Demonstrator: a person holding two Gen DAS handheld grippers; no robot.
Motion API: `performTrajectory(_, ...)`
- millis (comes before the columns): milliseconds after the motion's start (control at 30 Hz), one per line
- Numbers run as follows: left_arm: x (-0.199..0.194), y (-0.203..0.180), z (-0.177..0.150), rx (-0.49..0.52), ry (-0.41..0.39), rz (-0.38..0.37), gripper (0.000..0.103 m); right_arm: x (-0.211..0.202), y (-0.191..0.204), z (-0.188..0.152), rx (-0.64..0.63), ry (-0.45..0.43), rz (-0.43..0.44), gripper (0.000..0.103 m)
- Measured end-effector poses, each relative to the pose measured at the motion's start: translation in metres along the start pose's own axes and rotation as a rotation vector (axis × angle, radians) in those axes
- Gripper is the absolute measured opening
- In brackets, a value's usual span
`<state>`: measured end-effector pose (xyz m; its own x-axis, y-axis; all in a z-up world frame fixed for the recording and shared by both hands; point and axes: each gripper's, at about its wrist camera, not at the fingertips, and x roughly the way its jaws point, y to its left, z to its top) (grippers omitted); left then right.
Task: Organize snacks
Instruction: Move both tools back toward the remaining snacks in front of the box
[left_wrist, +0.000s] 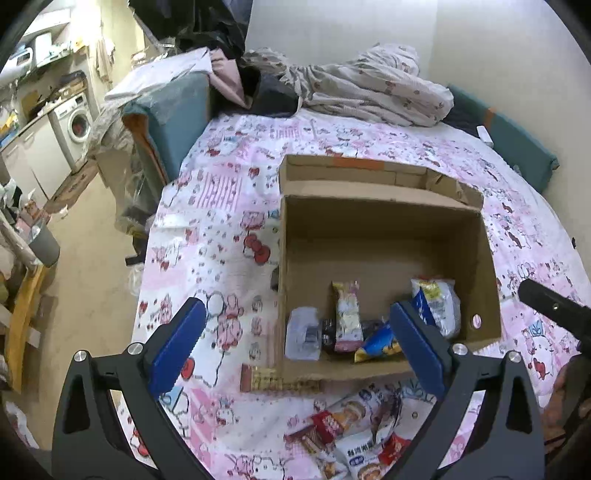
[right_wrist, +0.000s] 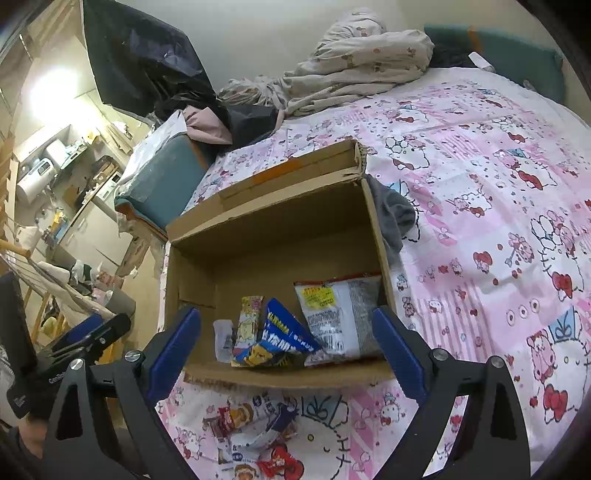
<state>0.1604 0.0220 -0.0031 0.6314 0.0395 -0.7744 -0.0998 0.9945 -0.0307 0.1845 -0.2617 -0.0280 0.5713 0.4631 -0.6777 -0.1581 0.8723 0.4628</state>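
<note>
An open cardboard box (left_wrist: 384, 236) (right_wrist: 273, 236) lies on the pink cartoon bedsheet. Inside its near end lie a white noodle pack (left_wrist: 439, 302) (right_wrist: 340, 317), a blue snack bag (left_wrist: 376, 343) (right_wrist: 280, 332), a pink-yellow wrapper (left_wrist: 347, 314) (right_wrist: 249, 317) and a clear small packet (left_wrist: 303, 332) (right_wrist: 223, 336). More snack packs (left_wrist: 351, 432) (right_wrist: 255, 432) lie loose on the sheet in front of the box, with a gold-brown bar (left_wrist: 277, 380) beside them. My left gripper (left_wrist: 297, 345) and right gripper (right_wrist: 288, 343) both stand open above the box's near edge, nothing between their fingers.
A crumpled blanket (left_wrist: 369, 85) (right_wrist: 354, 55) and dark clothes lie at the bed's far end. A grey cloth (right_wrist: 395, 214) lies against the box's right side. Left of the bed are a teal cushion (left_wrist: 177, 118), floor clutter and a washing machine (left_wrist: 77, 122).
</note>
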Motion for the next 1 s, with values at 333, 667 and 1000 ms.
performTrajectory(333, -0.018, 0.012, -0.016, -0.038, 0.042, 0.007, 0.099, -0.018, -0.002, -0.025, 0.061, 0.042, 0.024, 0.096)
performTrajectory(667, -0.019, 0.030, -0.045, -0.080, 0.135, 0.022, 0.099, -0.022, 0.003, -0.063, 0.060, 0.171, 0.010, 0.096)
performTrajectory(1000, 0.016, 0.035, -0.074, -0.114, 0.314, -0.014, 0.098, -0.003, -0.003, -0.093, 0.090, 0.291, -0.047, 0.096)
